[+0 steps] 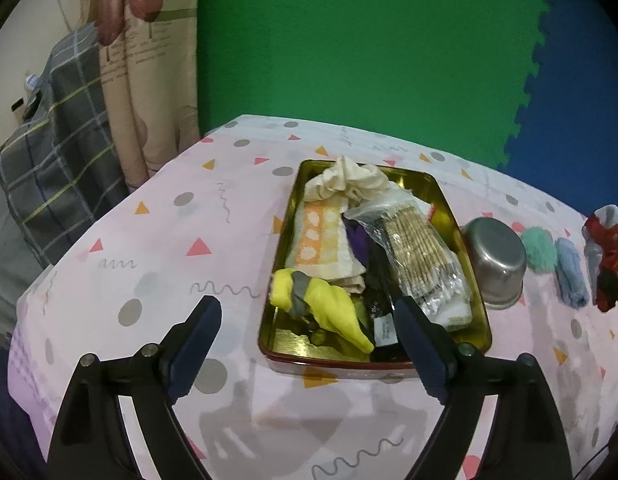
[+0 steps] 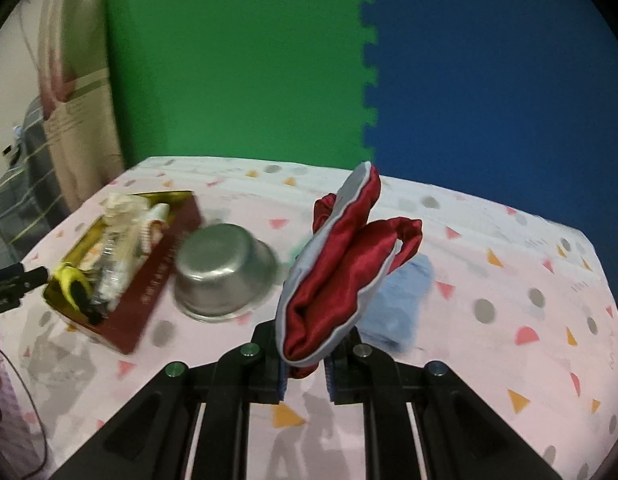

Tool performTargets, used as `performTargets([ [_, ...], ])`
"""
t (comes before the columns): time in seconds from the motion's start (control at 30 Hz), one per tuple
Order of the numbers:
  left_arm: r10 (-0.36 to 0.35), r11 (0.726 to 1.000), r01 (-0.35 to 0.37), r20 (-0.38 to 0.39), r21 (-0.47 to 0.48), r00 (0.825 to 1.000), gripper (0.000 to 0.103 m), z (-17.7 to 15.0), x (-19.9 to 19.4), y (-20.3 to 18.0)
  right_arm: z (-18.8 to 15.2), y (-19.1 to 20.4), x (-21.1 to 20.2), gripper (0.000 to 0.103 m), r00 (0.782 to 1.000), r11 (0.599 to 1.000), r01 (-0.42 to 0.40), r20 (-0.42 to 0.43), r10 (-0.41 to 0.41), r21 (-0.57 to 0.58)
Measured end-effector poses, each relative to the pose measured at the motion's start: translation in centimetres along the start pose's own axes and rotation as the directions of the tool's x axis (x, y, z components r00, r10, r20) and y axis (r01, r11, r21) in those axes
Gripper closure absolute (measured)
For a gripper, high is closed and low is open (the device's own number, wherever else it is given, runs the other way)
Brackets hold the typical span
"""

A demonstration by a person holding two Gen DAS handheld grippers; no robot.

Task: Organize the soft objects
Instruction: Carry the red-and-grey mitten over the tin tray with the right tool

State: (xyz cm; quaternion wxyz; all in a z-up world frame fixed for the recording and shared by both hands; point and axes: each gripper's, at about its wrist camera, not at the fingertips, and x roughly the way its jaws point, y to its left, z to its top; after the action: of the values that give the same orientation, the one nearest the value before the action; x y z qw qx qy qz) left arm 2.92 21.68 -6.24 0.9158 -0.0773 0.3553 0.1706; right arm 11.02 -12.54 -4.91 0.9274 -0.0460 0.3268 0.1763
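Note:
A gold tin box (image 1: pixel 475 276) with dark red sides holds several soft items: a cream cloth (image 1: pixel 349 180), an orange-patterned towel (image 1: pixel 321 240), a yellow and grey cloth (image 1: pixel 321 304) and a plastic-wrapped bundle (image 1: pixel 421 256). My left gripper (image 1: pixel 309 344) is open and empty just in front of the box. My right gripper (image 2: pixel 307 364) is shut on a red and grey satin pouch (image 2: pixel 341 276), held above the table; the pouch also shows at the far right of the left wrist view (image 1: pixel 605 256). A light blue cloth (image 2: pixel 401 304) lies behind the pouch. The box also shows in the right wrist view (image 2: pixel 149 280).
An upturned steel bowl (image 1: pixel 497 264) (image 2: pixel 225 276) stands right of the box. A mint fluffy item (image 1: pixel 539 254) and the blue cloth (image 1: pixel 571 276) lie beside it. The table has a pink patterned cover (image 1: pixel 169 240). Green and blue foam mats form the back wall. A curtain hangs left.

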Motion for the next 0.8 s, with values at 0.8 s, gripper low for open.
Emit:
performTargets([
  [0.8, 0.15, 0.984, -0.154, -0.039, -0.095, 0.988, 0.016, 1.0, 0.5, 5.4, 3.2, 18.4, 2.8, 0.09, 0.95, 0.928, -0.312, -0.042, 0.31, -0.202],
])
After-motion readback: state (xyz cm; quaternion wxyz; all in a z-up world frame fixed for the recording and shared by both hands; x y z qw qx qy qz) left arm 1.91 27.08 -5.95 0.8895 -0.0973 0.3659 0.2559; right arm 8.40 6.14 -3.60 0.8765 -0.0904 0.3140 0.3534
